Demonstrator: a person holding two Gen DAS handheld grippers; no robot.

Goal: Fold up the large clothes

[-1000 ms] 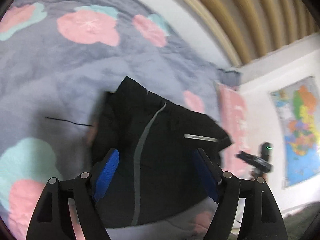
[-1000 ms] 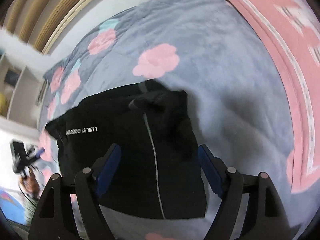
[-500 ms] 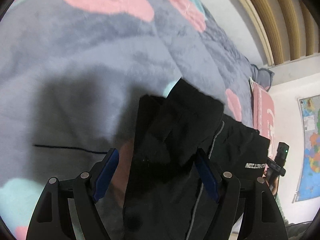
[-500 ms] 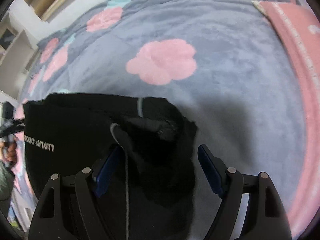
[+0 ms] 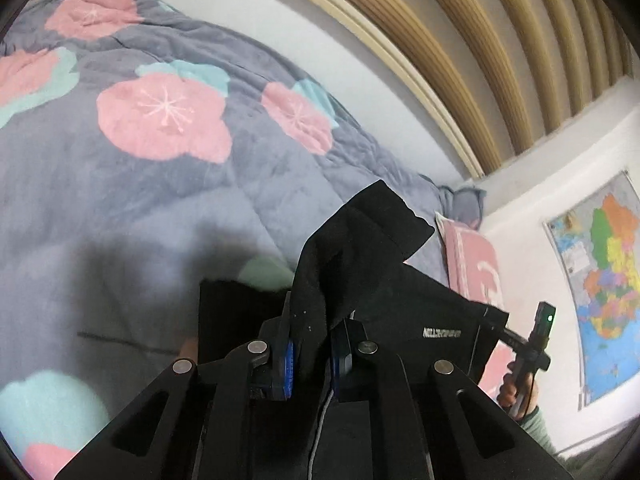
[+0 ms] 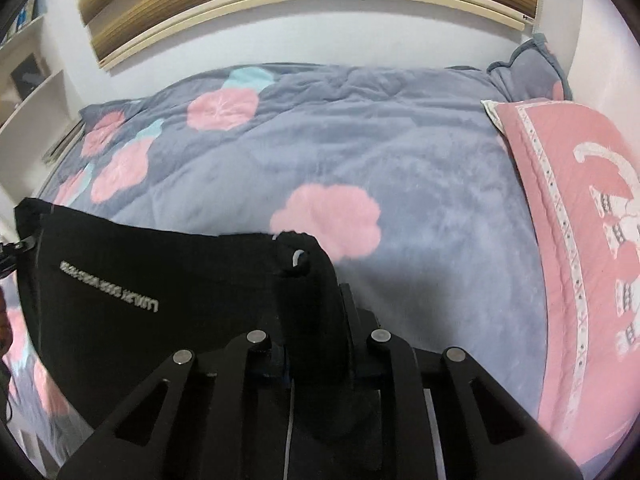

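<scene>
A large black garment (image 5: 384, 280) with a thin grey stripe and silver lettering hangs lifted between both grippers above the bed. My left gripper (image 5: 314, 354) is shut on a bunched corner of the garment. My right gripper (image 6: 316, 344) is shut on the other corner, which pokes up between the jaws as a black roll (image 6: 298, 260). The garment's body (image 6: 132, 296) spreads to the left in the right wrist view, with its lettering upside down.
A grey-blue quilt (image 6: 360, 152) with pink flowers covers the bed; it also shows in the left wrist view (image 5: 120, 184). A pink pillow (image 6: 580, 240) lies at the right. The other gripper and hand (image 5: 532, 348) appear beside a wall map (image 5: 604, 280).
Both grippers were open over the garment lying on the quilt. Both have closed on its corners and lifted it off the bed.
</scene>
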